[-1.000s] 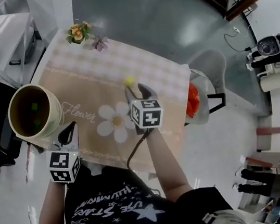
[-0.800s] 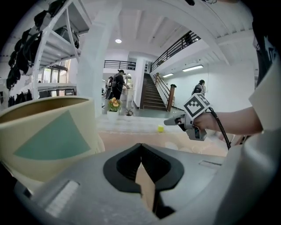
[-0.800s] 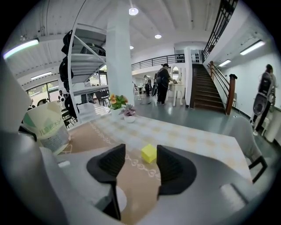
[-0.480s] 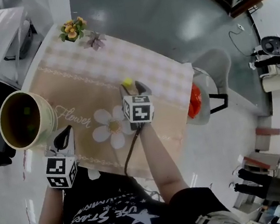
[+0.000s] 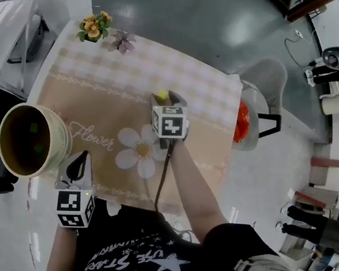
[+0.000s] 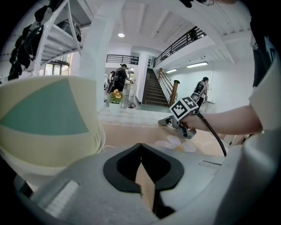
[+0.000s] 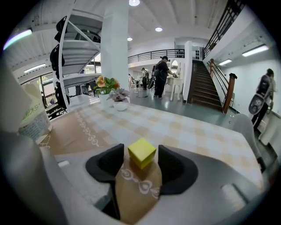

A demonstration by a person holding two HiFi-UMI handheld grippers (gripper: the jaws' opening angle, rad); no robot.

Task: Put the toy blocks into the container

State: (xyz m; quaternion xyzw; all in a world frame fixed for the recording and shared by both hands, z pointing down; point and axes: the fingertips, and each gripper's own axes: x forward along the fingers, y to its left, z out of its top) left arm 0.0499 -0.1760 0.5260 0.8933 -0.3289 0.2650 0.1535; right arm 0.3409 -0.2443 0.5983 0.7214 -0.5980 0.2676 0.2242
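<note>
A yellow block (image 7: 142, 152) lies on the flowered tablecloth (image 5: 108, 109), between the jaws of my right gripper (image 7: 140, 161), which have just been opening. Those jaws stand wide, with a gap on each side of the block. In the head view the yellow block (image 5: 162, 94) shows at the tip of the right gripper (image 5: 164, 99). The cream container (image 5: 30, 140) stands at the table's left edge with green blocks (image 5: 33, 128) inside. My left gripper (image 5: 78, 168) hangs just beside it, shut and empty. In the left gripper view the container (image 6: 48, 118) fills the left side.
Two small flower pots (image 5: 94, 27) (image 5: 121, 41) stand at the table's far edge. A grey chair (image 5: 265, 94) with an orange thing (image 5: 239, 122) on it is at the right. The table's near edge runs just in front of the person's body.
The right gripper has gone down and forward, so the yellow block now sits between its jaws instead of ahead of them. The left gripper has stayed by the container.
</note>
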